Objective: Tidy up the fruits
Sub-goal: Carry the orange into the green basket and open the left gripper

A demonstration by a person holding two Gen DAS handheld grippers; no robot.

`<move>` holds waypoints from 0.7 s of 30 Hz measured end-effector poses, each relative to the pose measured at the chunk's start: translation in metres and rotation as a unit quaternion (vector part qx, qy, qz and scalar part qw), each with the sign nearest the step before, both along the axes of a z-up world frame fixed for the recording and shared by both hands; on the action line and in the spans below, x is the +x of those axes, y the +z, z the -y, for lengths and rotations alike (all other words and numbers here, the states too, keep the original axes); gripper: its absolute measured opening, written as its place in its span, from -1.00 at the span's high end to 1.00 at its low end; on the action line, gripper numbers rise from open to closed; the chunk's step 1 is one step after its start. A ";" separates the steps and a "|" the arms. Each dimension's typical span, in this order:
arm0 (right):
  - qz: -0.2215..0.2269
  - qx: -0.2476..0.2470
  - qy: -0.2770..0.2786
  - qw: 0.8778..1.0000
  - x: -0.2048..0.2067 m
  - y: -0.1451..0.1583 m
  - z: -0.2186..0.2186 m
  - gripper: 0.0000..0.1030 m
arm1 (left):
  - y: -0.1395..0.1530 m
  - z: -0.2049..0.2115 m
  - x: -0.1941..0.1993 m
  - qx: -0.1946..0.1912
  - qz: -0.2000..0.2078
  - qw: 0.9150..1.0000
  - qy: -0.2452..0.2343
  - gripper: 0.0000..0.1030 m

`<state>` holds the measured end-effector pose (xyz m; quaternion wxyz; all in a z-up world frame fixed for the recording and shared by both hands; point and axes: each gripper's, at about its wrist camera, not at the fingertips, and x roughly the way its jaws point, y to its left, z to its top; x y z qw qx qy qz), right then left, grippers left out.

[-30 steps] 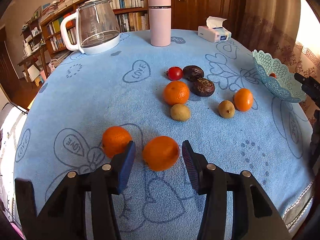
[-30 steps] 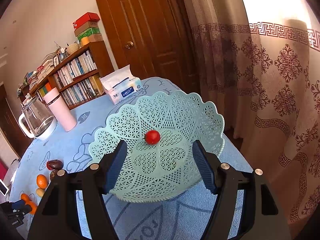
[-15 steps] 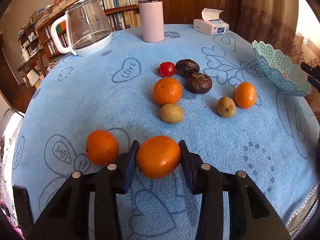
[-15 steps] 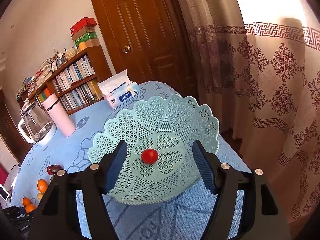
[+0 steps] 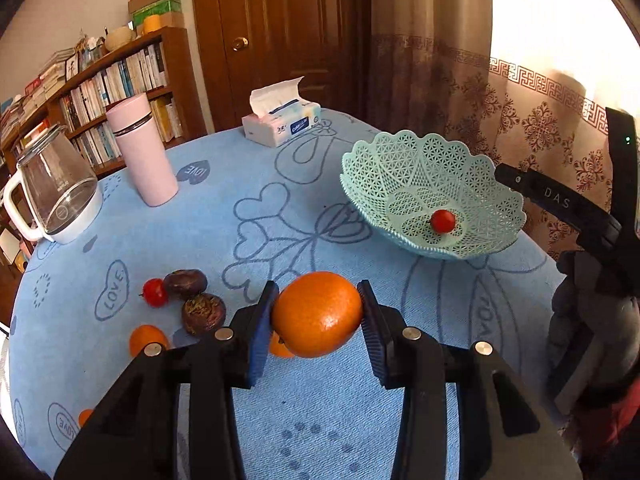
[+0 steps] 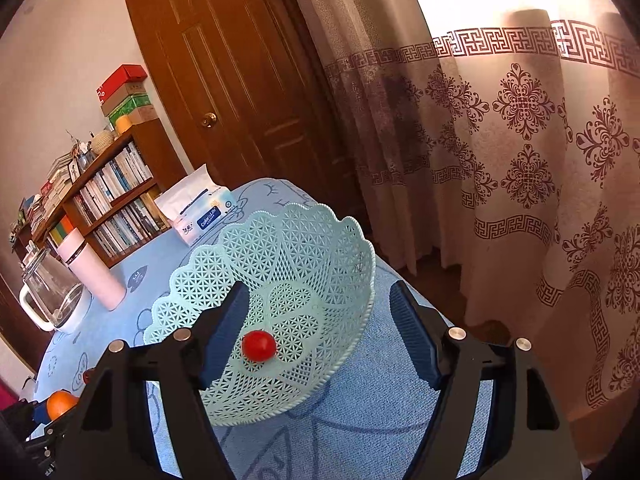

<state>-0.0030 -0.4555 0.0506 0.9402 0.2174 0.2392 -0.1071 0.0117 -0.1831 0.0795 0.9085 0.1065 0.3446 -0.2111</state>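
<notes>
My left gripper (image 5: pixel 316 312) is shut on a large orange (image 5: pixel 320 320), held above the blue tablecloth and short of the mint lattice basket (image 5: pixel 400 168). A cherry tomato (image 5: pixel 442 221) lies in the basket. On the cloth at the left lie another cherry tomato (image 5: pixel 154 292), two dark passion fruits (image 5: pixel 203 314) and an orange (image 5: pixel 147 339). My right gripper (image 6: pixel 318 300) straddles the basket's (image 6: pixel 280 248) near right wall. Its jaws are opening and the pads do not touch the wall. The tomato (image 6: pixel 259 345) sits beside its left finger.
A glass kettle (image 5: pixel 56 200), a pink flask (image 5: pixel 142 152) and a tissue box (image 5: pixel 282 124) stand along the far side of the round table. A bookshelf, a wooden door and patterned curtains lie beyond. The table edge runs just right of the basket.
The left gripper closed on the orange, lifted it off the cloth and swung right, so the basket now faces it. The right gripper's jaws have widened a little over the basket.
</notes>
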 end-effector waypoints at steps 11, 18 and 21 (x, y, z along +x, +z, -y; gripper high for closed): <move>-0.012 -0.019 -0.014 1.000 0.002 -0.001 -0.004 -0.61 | -0.009 0.064 0.053 -0.019 -0.012 0.999 -0.024 0.21; -0.012 -0.042 -0.009 0.999 0.002 0.001 -0.010 -0.64 | -0.017 0.074 0.062 -0.011 -0.010 1.000 -0.025 0.21; -0.012 -0.044 -0.012 0.999 0.001 0.001 -0.010 -0.72 | -0.019 0.075 0.063 -0.008 -0.007 1.000 -0.025 0.02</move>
